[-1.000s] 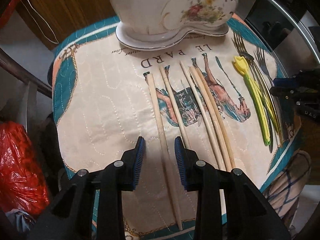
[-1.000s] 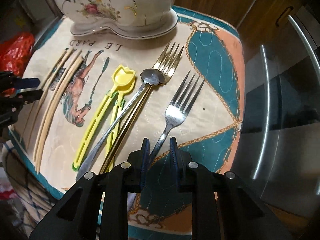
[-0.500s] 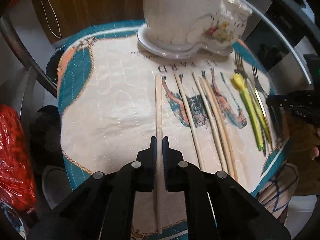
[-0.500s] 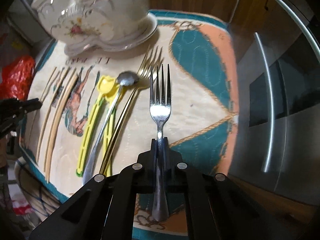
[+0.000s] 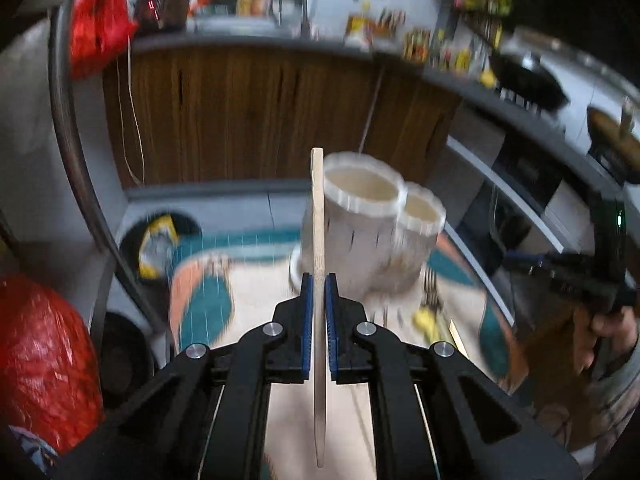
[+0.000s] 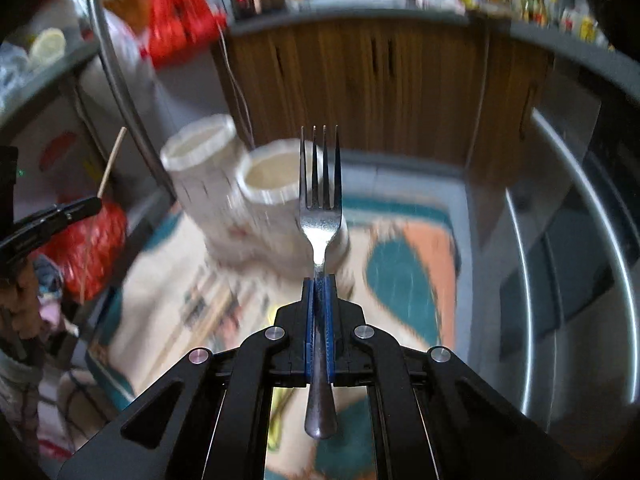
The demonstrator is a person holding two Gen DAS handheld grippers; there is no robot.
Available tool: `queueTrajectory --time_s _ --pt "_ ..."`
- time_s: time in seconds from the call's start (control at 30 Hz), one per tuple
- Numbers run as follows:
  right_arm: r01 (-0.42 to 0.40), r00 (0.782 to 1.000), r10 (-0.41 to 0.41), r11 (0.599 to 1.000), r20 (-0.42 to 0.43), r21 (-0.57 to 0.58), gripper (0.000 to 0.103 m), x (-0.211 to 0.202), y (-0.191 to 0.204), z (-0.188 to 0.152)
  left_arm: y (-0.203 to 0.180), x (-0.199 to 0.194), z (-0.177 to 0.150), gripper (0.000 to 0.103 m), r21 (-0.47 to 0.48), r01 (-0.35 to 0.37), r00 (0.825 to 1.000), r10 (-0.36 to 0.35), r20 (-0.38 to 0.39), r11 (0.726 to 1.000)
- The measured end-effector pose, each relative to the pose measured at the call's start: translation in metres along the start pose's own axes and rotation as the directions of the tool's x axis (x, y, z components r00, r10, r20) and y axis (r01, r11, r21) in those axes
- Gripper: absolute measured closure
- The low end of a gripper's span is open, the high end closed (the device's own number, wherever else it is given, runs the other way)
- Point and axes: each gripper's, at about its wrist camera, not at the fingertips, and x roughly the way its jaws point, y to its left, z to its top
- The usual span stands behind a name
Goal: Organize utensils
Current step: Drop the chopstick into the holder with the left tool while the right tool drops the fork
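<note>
My left gripper [image 5: 317,280] is shut on a pale wooden chopstick [image 5: 318,216], held upright above the table. My right gripper [image 6: 319,282] is shut on a silver fork [image 6: 320,184], tines up. A white ceramic two-cup utensil holder [image 5: 376,232] stands on the quilted mat [image 5: 256,292]; it also shows in the right wrist view [image 6: 248,200], just behind the fork. More chopsticks [image 6: 200,320] and yellow utensils [image 5: 424,320] lie blurred on the mat. The left gripper with its chopstick [image 6: 112,160] shows at the left of the right wrist view.
A red plastic bag [image 5: 44,360] sits low on the left. Wooden cabinets [image 5: 256,112] stand behind the table, with a cluttered counter above. A steel appliance front [image 6: 568,272] is on the right. A dark bowl [image 5: 160,240] sits beyond the mat.
Both grippers closed on their utensils, then lifted and tilted up off the mat. The chopstick and fork now stand upright and the views look toward the holder's openings.
</note>
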Motion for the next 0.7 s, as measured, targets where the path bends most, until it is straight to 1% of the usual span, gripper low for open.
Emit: queueTrajectory --time_s 0.1,0.13,0.2,0.23,0.33,0.4,0.43,0.5,0.53,0.6,0.67,0.7 --pt "-0.002 0.993 0.002 1.0 0.121 0.001 0.097 -0.004 0.006 0.006 -0.005 -0.007 0.017 0.097 -0.018 0.025 0.993 -0.022 0.113 1.0" --pt "-0.002 0.985 0.001 1.0 0.171 0.002 0.097 -0.004 0.008 0.009 -0.007 -0.007 0.022 0.097 -0.019 0.028 0.988 -0.025 0.15 0.999" --pt "-0.012 0.972 0.009 1.0 0.235 0.012 0.097 -0.006 0.008 0.013 -0.015 -0.005 0.03 0.097 -0.013 0.032 0.978 -0.029 0.205 0.999" --pt "-0.021 0.962 0.016 1.0 0.273 0.018 0.097 -0.004 0.008 0.017 -0.018 -0.002 0.036 0.097 -0.006 0.039 0.973 -0.037 0.23 0.999" --pt "-0.04 0.939 0.029 0.999 0.342 0.026 0.097 0.0 0.005 0.031 -0.032 0.007 0.053 0.097 0.036 0.036 0.957 -0.045 0.288 0.999" --pt "-0.057 0.928 0.041 0.998 0.37 0.031 0.097 0.002 0.008 0.043 -0.039 0.014 0.065 0.097 0.048 0.038 0.948 -0.051 0.316 0.998" --pt "-0.051 0.921 0.037 0.998 0.388 0.025 0.097 0.005 0.009 0.051 -0.041 0.02 0.075 0.097 0.046 0.039 0.941 -0.052 0.335 0.998" --pt "-0.047 0.912 0.037 0.999 0.408 0.016 0.097 0.012 0.008 0.063 -0.043 0.03 0.086 0.097 0.029 0.051 0.933 -0.058 0.356 0.998" --pt "-0.052 0.907 0.044 0.999 0.419 0.009 0.097 0.015 0.009 0.071 -0.043 0.036 0.093 0.097 0.02 0.058 0.924 -0.062 0.376 0.998" --pt "-0.054 0.903 0.05 0.999 0.427 -0.001 0.097 0.02 0.011 0.079 -0.043 0.045 0.1 0.097 0.008 0.046 0.915 -0.045 0.402 0.999" --pt "-0.058 0.897 0.057 0.998 0.438 -0.012 0.097 0.026 0.013 0.086 -0.041 0.053 0.104 0.097 -0.005 0.058 0.905 -0.05 0.423 0.998" --pt "-0.059 0.896 0.058 0.998 0.44 -0.012 0.097 0.03 0.013 0.088 -0.04 0.057 0.104 0.097 -0.013 0.05 0.901 -0.04 0.432 0.999"
